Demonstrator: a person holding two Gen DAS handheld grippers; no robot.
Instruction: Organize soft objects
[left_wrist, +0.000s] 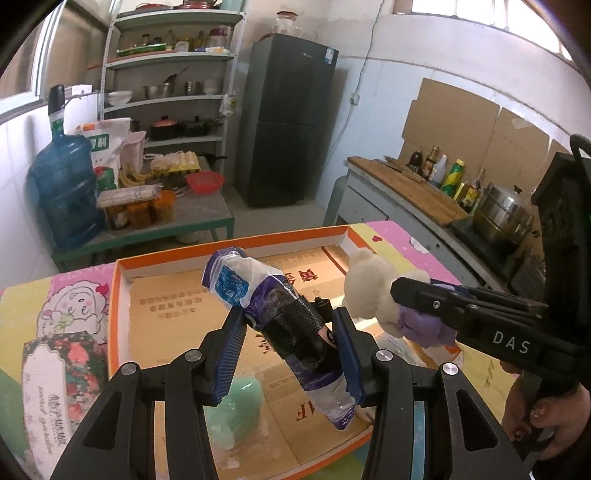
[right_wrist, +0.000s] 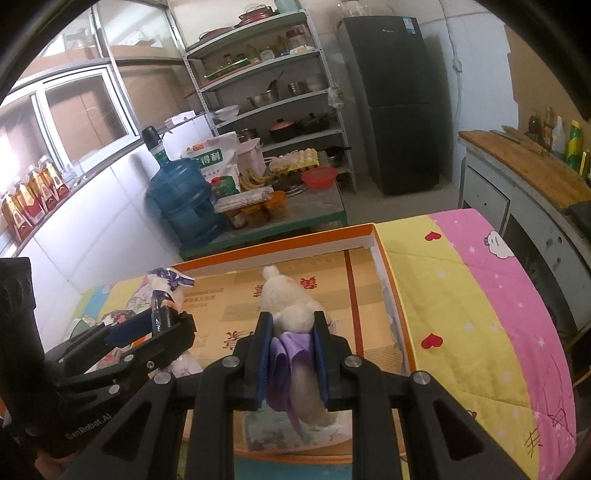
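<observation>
Soft objects in hand: two. One tissue pack (left_wrist: 258, 295), purple and white plastic wrap, clamped across its middle by the left gripper (left_wrist: 290, 349); it sits tilted in the jaws, above the box floor. One plush toy (right_wrist: 291, 299), cream with a purple ribbon (right_wrist: 284, 354), clamped by the right gripper (right_wrist: 291, 363) at the ribbon, its head pointing away from the camera, also above the box

Box (left_wrist: 118, 295): one, shallow, orange rim, white inner wall, floor lined with brown printed cardboard. Lying on that floor: one pale green soft item (left_wrist: 236, 410) below the left jaws, and one white patterned packet (right_wrist: 184, 365) near the box's left side in the right wrist view

Outside the box, just beside its left wall: one floral-print pack (left_wrist: 62, 387)

Surface: table under a quilted cloth (right_wrist: 461, 295), yellow and pink with cartoon prints and hearts

Room: a kitchen. One blue water jug (left_wrist: 66, 192) on a low green table (left_wrist: 207, 214), with one egg tray (left_wrist: 177, 162), one red basket (left_wrist: 205, 182) and several jars. One metal shelf rack (left_wrist: 166, 81) with pots and bowls. One dark fridge (left_wrist: 288, 122). One counter (left_wrist: 406, 188) with a wooden board, sauce bottles and one steel pot (left_wrist: 504, 216)

A person's hand (left_wrist: 550, 417) grips the right handle
</observation>
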